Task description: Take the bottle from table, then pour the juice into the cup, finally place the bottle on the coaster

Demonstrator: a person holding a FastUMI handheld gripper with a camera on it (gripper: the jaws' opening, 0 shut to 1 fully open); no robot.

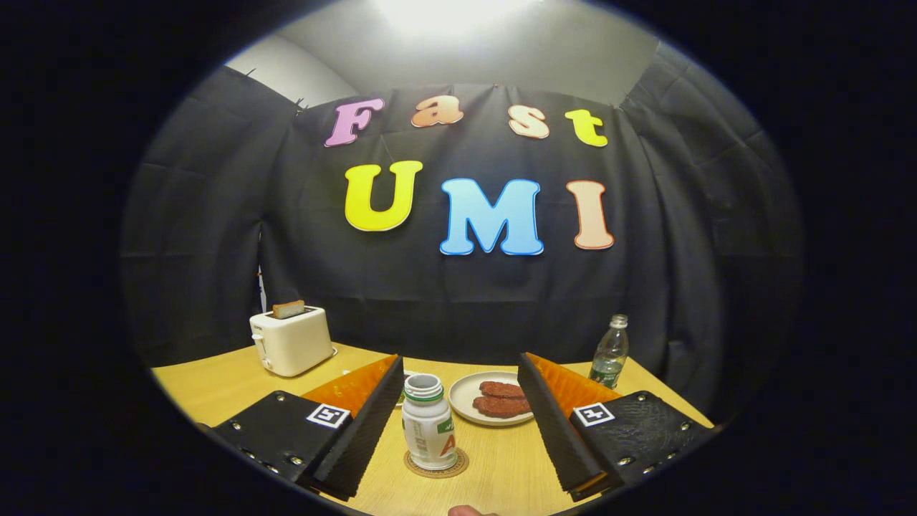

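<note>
A small white bottle [428,426] with a green rim and no cap stands upright on a round woven coaster [457,467] on the wooden table. It sits between the fingers of my gripper [460,360], nearer the left finger. The fingers are spread wide, and neither one touches the bottle. A sliver of something white [410,378] peeks out behind the left fingertip; I cannot tell what it is.
A white plate [466,398] with two dark patties lies just beyond the bottle. A white toaster [290,340] holding a slice of bread stands at the back left. A clear plastic bottle [610,353] stands at the back right. A person's fingertip [467,510] shows at the near edge.
</note>
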